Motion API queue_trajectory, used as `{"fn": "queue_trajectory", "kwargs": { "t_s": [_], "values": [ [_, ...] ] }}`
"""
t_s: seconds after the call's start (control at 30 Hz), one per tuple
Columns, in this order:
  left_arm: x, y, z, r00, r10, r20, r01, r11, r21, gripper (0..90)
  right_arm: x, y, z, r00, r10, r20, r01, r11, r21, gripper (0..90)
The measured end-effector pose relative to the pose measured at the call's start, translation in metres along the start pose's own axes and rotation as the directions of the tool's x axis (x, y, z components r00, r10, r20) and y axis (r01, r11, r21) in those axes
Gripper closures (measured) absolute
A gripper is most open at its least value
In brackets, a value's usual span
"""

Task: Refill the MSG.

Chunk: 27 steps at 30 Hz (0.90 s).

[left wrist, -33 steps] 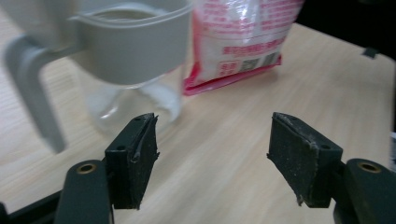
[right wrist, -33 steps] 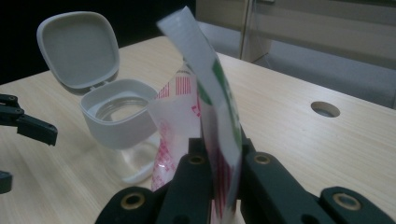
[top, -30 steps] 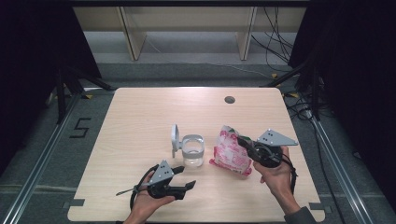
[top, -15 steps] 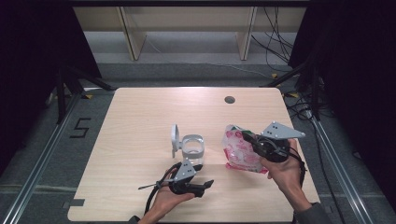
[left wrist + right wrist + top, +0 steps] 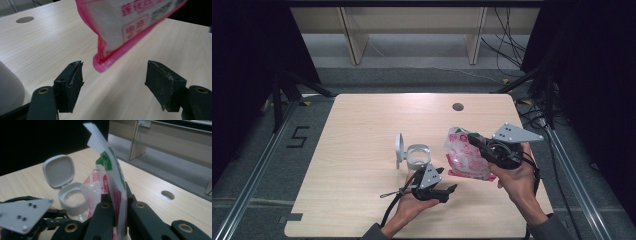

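Note:
A pink and white pouch (image 5: 463, 159) hangs off the table, held by its top edge in my right gripper (image 5: 475, 142), which is shut on it. In the right gripper view the jaws (image 5: 117, 203) pinch the pouch's (image 5: 110, 170) green and white top strip. My left gripper (image 5: 448, 192) lies low by the front edge, open, pointing at the pouch. In the left gripper view its jaws (image 5: 115, 71) stand wide apart, and the pouch's (image 5: 120, 32) lower corner hangs just beyond them, untouched. A small clear jar (image 5: 417, 155) with its grey lid (image 5: 398, 148) flipped open stands left of the pouch.
A round cable hole (image 5: 457, 106) sits at the far side of the wooden table (image 5: 362, 130). The jar's side (image 5: 8, 87) shows pale at the left in the left gripper view. Shelving legs and cables stand beyond the table's far edge.
My left gripper has slid to the right along the front of the table toward the pouch. My right gripper has lifted the pouch up off the table.

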State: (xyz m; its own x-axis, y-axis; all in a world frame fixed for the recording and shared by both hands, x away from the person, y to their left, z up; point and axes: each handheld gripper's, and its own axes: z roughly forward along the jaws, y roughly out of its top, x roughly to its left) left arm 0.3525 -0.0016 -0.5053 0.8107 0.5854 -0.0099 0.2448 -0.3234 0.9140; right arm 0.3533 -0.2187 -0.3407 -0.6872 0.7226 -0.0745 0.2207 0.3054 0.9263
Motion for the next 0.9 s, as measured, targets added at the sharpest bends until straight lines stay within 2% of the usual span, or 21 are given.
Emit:
{"fn": "queue_trajectory", "kwargs": {
  "t_s": [0.07, 0.13, 0.17, 0.2, 0.23, 0.27, 0.3, 0.33, 0.37, 0.4, 0.43, 0.5, 0.53, 0.57, 0.63, 0.67, 0.8, 0.83, 0.87, 0.9],
  "values": [
    [-0.001, 0.002, 0.001, 0.9996, 0.027, -0.008, -0.027, 0.9996, -0.005, 30.1, 0.005, 0.002, 0.002, 0.9996, 0.014, -0.026, -0.014, 1.0, -0.007, 90.0],
    [-0.003, 0.004, 0.004, 0.9997, 0.019, -0.013, -0.019, 0.9998, -0.01, 30.7, 0.009, 0.005, 0.001, 0.9995, 0.008, -0.03, -0.008, 1.0, 0.004, 90.0],
    [-0.003, 0.005, 0.005, 0.9996, 0.027, -0.002, -0.027, 0.9996, -0.007, 32.4, 0.009, 0.006, 0.002, 0.9995, -0.015, -0.028, 0.016, 1.0, 0.003, 90.0],
    [-0.005, 0.005, 0.006, 0.9988, 0.044, -0.02, -0.044, 0.999, -0.004, 34.7, 0.013, 0.006, 0.003, 0.9996, 0.01, -0.027, -0.01, 1.0, -0.009, 90.0],
    [-0.004, 0.005, 0.007, 0.998, 0.058, -0.023, -0.058, 0.9983, 0.0, 37.5, 0.013, 0.008, 0.005, 0.9991, -0.013, -0.041, 0.013, 1.0, 0.0, 90.0],
    [-0.005, 0.005, 0.006, 0.9964, 0.073, -0.042, -0.074, 0.9973, -0.005, 43.8, 0.015, 0.009, 0.005, 0.9988, -0.006, -0.049, 0.006, 1.0, 0.006, 90.0],
    [-0.007, 0.005, 0.008, 0.9978, 0.052, -0.041, -0.054, 0.9978, -0.039, 45.7, 0.015, 0.01, 0.007, 0.9983, -0.04, -0.043, 0.04, 0.999, 0.001, 90.0],
    [-0.007, 0.006, 0.007, 0.9973, 0.053, -0.051, -0.055, 0.9977, -0.04, 50.4, 0.019, 0.011, 0.008, 0.9992, -0.002, -0.041, 0.003, 1.0, 0.013, 90.0],
    [-0.006, 0.007, 0.004, 0.9954, 0.064, -0.071, -0.065, 0.9977, -0.016, 52.0, 0.019, 0.011, 0.01, 0.9989, -0.015, -0.045, 0.016, 1.0, 0.012, 90.0],
    [-0.005, 0.007, 0.004, 0.9945, 0.069, -0.079, -0.071, 0.9973, -0.021, 55.1, 0.019, 0.013, 0.012, 0.9984, -0.026, -0.051, 0.027, 0.999, 0.019, 90.0],
    [-0.005, 0.007, 0.003, 0.9936, 0.074, -0.085, -0.076, 0.9969, -0.019, 56.7, 0.019, 0.013, 0.014, 0.9983, -0.025, -0.052, 0.025, 1.0, 0.003, 90.0],
    [-0.006, 0.007, 0.001, 0.9895, 0.098, -0.107, -0.101, 0.9948, -0.017, 60.8, 0.019, 0.016, 0.016, 0.9988, -0.013, -0.047, 0.013, 1.0, 0.008, 90.0],
    [-0.006, 0.007, 0.001, 0.9904, 0.09, -0.104, -0.093, 0.9954, -0.023, 62.3, 0.018, 0.017, 0.017, 0.999, -0.023, -0.039, 0.023, 1.0, -0.005, 90.0],
    [-0.006, 0.007, 0.002, 0.993, 0.077, -0.09, -0.08, 0.9964, -0.028, 63.0, 0.018, 0.019, 0.017, 0.9988, -0.016, -0.047, 0.017, 1.0, 0.009, 90.0],
    [-0.006, 0.008, 0.003, 0.9932, 0.069, -0.094, -0.072, 0.9968, -0.035, 64.0, 0.017, 0.021, 0.02, 0.9992, -0.027, -0.031, 0.026, 1.0, -0.002, 90.0],
    [-0.005, 0.008, 0.003, 0.9913, 0.083, -0.102, -0.087, 0.9956, -0.033, 64.4, 0.017, 0.022, 0.021, 0.999, -0.017, -0.041, 0.017, 1.0, 0.006, 90.0],
    [-0.004, 0.007, 0.007, 0.9921, 0.055, -0.113, -0.06, 0.9975, -0.038, 64.9, 0.014, 0.023, 0.027, 0.9991, -0.029, -0.029, 0.029, 1.0, 0.012, 90.0],
    [-0.004, 0.007, 0.008, 0.9934, 0.036, -0.109, -0.041, 0.9984, -0.04, 65.0, 0.013, 0.023, 0.03, 0.9995, -0.011, -0.029, 0.011, 1.0, 0.01, 90.0],
    [-0.003, 0.007, 0.01, 0.9947, 0.022, -0.1, -0.027, 0.9981, -0.055, 65.0, 0.011, 0.023, 0.032, 0.9991, -0.021, -0.037, 0.022, 1.0, 0.01, 90.0],
    [-0.003, 0.007, 0.01, 0.993, 0.028, -0.115, -0.034, 0.998, -0.053, 65.2, 0.011, 0.024, 0.034, 0.9996, 0.005, -0.027, -0.004, 1.0, 0.012, 90.0]
  ]
}}
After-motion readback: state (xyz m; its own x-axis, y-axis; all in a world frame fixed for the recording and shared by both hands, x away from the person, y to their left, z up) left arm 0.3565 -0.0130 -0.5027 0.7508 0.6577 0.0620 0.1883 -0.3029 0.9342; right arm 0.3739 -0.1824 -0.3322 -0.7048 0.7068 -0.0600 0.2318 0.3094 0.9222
